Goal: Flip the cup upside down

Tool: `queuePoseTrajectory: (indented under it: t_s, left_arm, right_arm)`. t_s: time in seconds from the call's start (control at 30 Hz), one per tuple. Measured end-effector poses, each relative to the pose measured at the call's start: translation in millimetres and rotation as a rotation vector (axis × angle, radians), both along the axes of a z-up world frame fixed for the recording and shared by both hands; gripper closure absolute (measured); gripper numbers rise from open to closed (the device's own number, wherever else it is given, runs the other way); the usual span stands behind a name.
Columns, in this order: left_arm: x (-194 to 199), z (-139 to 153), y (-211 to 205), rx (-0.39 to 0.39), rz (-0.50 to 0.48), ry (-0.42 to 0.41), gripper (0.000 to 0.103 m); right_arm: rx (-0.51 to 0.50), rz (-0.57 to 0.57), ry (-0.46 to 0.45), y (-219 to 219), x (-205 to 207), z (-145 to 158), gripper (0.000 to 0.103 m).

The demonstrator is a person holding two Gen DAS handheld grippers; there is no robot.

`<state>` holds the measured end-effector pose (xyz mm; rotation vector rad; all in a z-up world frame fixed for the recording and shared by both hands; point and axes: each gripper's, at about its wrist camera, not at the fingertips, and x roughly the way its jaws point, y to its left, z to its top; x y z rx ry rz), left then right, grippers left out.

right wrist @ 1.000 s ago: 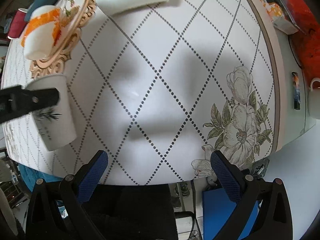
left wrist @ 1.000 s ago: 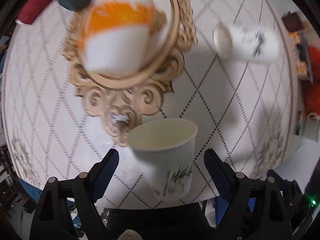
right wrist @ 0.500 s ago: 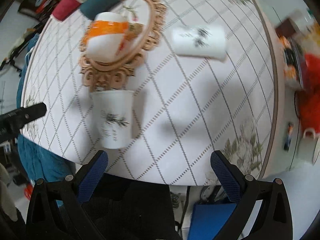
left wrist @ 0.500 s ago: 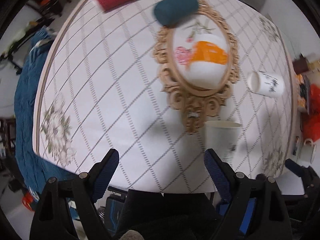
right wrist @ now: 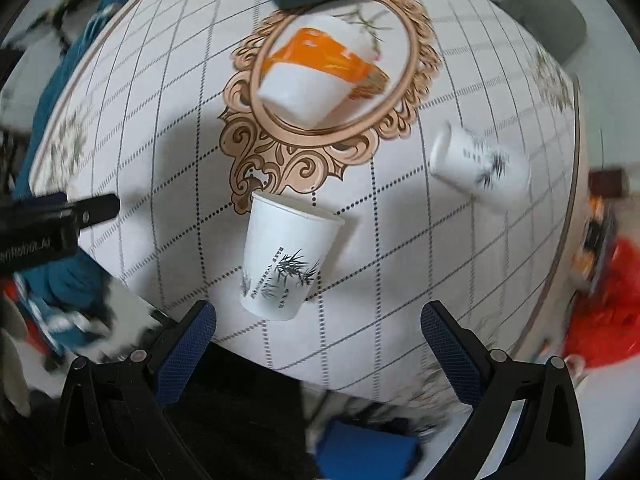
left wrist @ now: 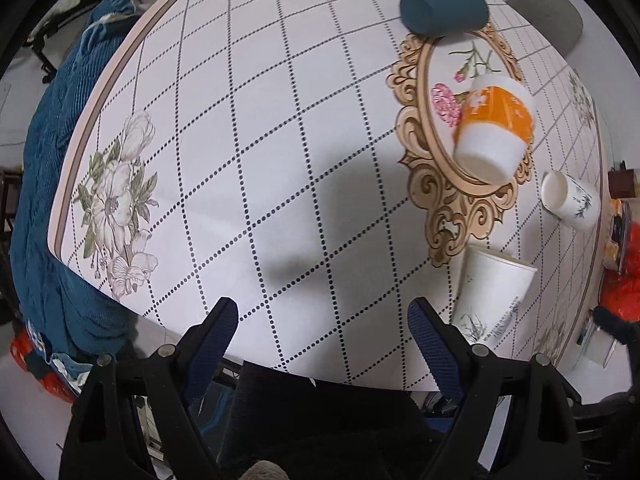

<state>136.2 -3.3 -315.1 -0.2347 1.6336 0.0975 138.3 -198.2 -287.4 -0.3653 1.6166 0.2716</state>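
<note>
with both the left gripper [left wrist: 322, 334] and right gripper [right wrist: 318, 334] wide and empty, centre the right one on the upright paper cup [right wrist: 286, 260] at 12 o'clock, apparently just beside the table [right wrist: 400, 280] edge, gripping mid-wall lightly before inverting.

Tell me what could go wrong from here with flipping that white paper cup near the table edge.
1. The upright paper cup stands close to the table edge; a clumsy grasp could knock it off.
2. It is thin paper, so hard squeezing by the right gripper might crush it.
3. Another white cup lies on its side nearby and may roll if the table is bumped.
</note>
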Motion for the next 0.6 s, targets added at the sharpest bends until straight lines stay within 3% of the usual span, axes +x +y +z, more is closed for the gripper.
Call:
queuePoseTrajectory:
  t_s: [0.17, 0.3, 0.43, 0.47, 0.6]
  left_arm:
    - [-3, -16, 3, 0.013, 0.004, 0.013, 0.016]
    - [-6, -31, 3, 0.013, 0.012, 0.029, 0.016]
    - [-9, -43, 3, 0.020, 0.018, 0.038, 0.016]
    - [-10, -46, 4, 0.024, 0.018, 0.039, 0.016]
    - [-13, -56, 5, 0.027, 0.020, 0.047, 0.016]
  right_arm:
    - [-0.142, 0.346, -0.058, 27, -8, 6, 0.000]
    - [-0.298, 0.772, -0.183, 53, -31, 4, 0.000]
    - [-0.469, 1.291, -0.288, 66, -69, -19, 0.000]
    - [-0.514, 1.434, -0.301, 63, -80, -28, 0.000]
    - [-0.634, 1.815, -0.295, 53, -108, -58, 0.000]
